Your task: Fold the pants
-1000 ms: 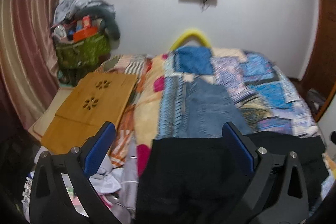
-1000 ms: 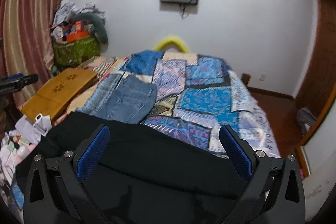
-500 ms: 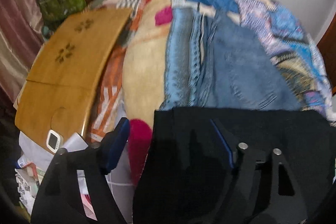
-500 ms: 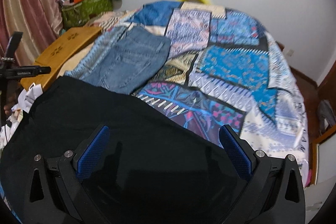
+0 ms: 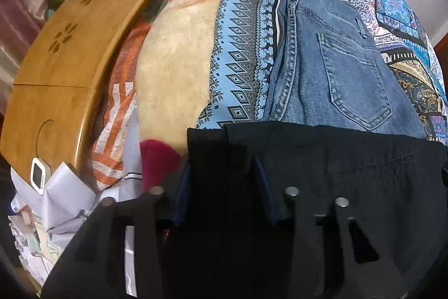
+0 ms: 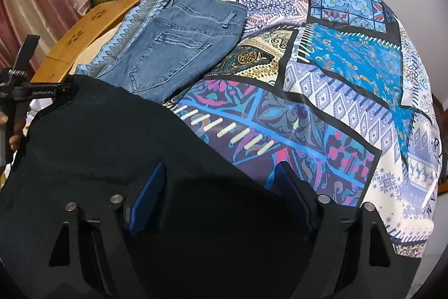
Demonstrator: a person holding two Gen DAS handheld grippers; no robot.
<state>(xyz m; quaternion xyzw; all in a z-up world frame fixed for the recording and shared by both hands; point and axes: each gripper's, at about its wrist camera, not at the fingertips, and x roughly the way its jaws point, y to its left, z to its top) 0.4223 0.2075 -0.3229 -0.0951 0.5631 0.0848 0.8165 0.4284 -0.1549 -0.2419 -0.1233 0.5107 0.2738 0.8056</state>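
**Both claws down on black pants at bed's near edge**

Black pants (image 5: 350, 173) spread flat across the near end of the bed (image 6: 350, 91), filling the 6 o'clock half of both views, top edge overlapping folded blue jeans (image 5: 344, 66) at 12 o'clock in the left view. Left claw (image 5: 221, 187) pointing steeply down, jaws just narrowing, now well under half open, straddling the pants' corner at 9 o'clock; left pad off the cloth's edge, right pad (image 5: 263, 187) on top of the fabric; firm pinch not discernible against the dark cloth. Right claw (image 6: 221, 192) also steeply down, jaws just closing yet still fairly wide, blue pads (image 6: 151, 201) resting on or just above the fabric near its far edge; no gather visible between them. Wooden lap tray (image 5: 64, 52) at 9 o'clock beside the bed.
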